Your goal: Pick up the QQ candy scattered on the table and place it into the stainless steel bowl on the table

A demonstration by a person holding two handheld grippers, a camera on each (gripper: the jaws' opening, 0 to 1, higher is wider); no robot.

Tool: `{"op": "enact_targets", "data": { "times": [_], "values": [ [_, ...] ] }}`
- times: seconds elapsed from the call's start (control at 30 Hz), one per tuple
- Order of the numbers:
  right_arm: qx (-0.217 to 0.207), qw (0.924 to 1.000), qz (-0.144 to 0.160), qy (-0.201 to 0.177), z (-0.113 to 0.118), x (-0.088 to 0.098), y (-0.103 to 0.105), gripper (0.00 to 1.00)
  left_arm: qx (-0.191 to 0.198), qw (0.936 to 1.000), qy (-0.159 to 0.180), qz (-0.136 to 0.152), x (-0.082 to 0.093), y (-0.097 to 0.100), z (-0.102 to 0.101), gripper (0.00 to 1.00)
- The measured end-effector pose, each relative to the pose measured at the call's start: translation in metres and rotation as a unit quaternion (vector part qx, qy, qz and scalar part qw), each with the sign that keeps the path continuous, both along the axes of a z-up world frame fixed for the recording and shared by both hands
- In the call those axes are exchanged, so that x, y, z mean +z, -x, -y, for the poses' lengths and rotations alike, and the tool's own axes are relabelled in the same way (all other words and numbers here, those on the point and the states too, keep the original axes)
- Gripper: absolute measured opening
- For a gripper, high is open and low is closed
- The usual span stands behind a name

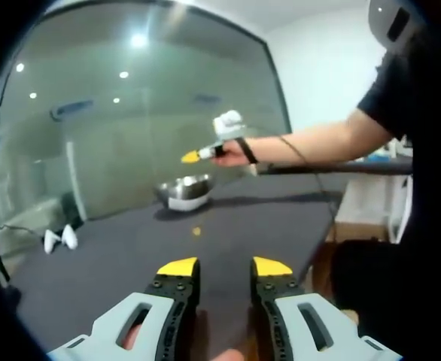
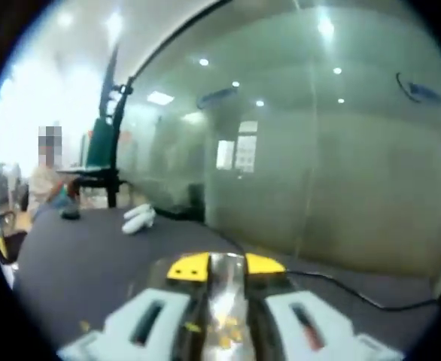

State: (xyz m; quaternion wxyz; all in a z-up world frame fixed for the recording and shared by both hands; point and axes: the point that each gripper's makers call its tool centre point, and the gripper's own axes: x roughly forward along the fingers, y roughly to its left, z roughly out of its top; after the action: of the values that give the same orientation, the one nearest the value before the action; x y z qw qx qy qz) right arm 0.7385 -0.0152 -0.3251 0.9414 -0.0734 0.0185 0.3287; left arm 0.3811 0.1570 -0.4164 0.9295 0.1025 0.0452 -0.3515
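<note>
One candy [image 1: 196,231] small, bowl [image 2: 224,297] half-hidden

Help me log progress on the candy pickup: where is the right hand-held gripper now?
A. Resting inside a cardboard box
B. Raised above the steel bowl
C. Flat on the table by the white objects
B: in the left gripper view, the right hand-held gripper hovers over the steel bowl.

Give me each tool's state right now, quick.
Left tool: open, holding nothing, above the dark table.
Right tool: over the shiny stainless steel bowl; open or shut cannot be told.
</note>
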Motion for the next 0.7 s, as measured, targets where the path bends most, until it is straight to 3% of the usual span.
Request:
{"op": "enact_targets", "data": {
  "times": [0.23,0.4,0.7],
  "values": [
    [0.006,1.0000,-0.003,-0.002,-0.001,-0.002,0.009,0.16,-0.002,1.0000,0.000,0.001,0.001,0.000,0.001,0.28],
    [0.029,0.9994,-0.001,0.018,-0.009,-0.013,0.017,0.16,-0.003,1.0000,0.001,0.003,0.003,0.000,0.001,0.28],
    [0.061,0.9981,-0.002,0.004,-0.015,-0.015,0.051,0.17,-0.003,1.0000,0.002,0.003,0.004,0.001,0.001,0.28]
  ]
}}
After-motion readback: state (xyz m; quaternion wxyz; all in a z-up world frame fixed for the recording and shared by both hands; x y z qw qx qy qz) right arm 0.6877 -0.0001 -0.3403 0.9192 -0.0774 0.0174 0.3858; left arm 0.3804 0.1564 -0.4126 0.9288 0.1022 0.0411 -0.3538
